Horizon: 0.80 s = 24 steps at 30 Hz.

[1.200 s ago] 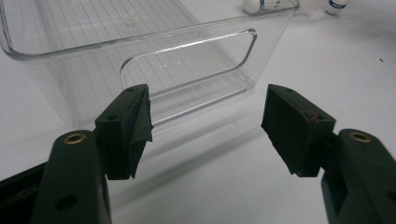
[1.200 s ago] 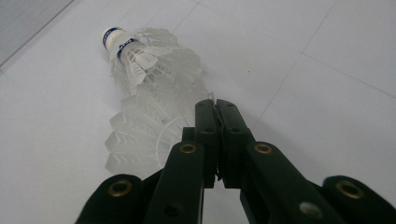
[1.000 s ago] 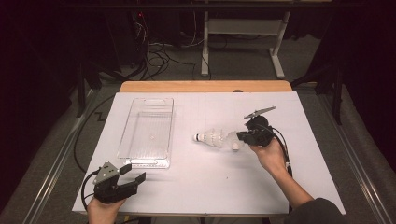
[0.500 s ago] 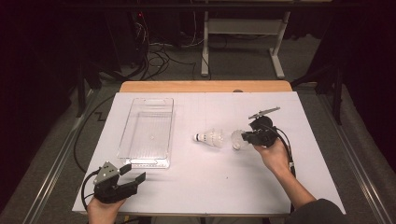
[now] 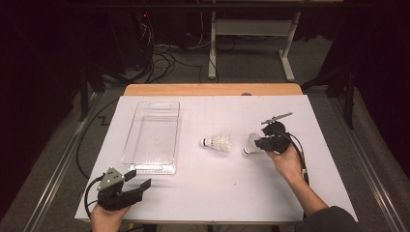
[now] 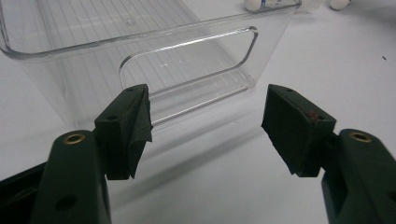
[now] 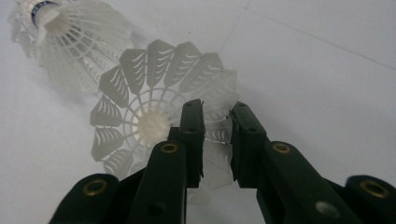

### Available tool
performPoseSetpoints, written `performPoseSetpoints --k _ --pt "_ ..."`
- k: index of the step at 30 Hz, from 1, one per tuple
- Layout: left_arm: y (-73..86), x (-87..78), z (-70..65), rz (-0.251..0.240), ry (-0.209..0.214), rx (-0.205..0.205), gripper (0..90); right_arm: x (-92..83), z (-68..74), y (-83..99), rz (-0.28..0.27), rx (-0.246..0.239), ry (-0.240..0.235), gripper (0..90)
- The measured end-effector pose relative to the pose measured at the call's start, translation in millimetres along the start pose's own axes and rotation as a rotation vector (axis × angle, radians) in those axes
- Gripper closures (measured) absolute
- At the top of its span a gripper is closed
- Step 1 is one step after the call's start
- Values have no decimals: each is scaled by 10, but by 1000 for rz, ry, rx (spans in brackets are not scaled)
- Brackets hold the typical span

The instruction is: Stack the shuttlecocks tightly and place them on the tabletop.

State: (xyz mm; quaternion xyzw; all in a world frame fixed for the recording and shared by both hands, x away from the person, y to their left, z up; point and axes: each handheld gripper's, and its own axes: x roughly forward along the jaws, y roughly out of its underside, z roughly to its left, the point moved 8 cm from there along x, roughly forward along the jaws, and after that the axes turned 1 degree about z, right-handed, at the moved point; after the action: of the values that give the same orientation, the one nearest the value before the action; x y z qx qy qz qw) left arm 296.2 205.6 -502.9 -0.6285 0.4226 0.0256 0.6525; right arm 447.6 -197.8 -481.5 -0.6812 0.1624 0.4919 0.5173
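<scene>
Right gripper view: my right gripper (image 7: 217,135) now pinches the skirt of a shuttlecock (image 7: 161,123) drawn away from its twin (image 5: 217,143), suggesting the clear bin (image 5: 151,137) comes next, while my left gripper (image 5: 138,180) waits wide beside it.

We see two white shuttlecocks: the held shuttlecock (image 7: 154,126) has a lattice-patterned skirt, and the lying shuttlecock (image 5: 218,143) carries what may be a blue band. The clear bin (image 5: 152,137) is ribbed, the table cover (image 5: 217,193) white, and the right gripper (image 7: 215,135) black.
</scene>
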Motion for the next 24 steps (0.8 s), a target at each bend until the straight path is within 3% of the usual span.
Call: performPoseSetpoints --k 12,24 --pt "-5 -5 -4 -4 3 -2 333 82 -76 75 15 23 6 800" --pt "-6 0 -7 -2 3 1 333 158 3 68 15 20 -18 805"
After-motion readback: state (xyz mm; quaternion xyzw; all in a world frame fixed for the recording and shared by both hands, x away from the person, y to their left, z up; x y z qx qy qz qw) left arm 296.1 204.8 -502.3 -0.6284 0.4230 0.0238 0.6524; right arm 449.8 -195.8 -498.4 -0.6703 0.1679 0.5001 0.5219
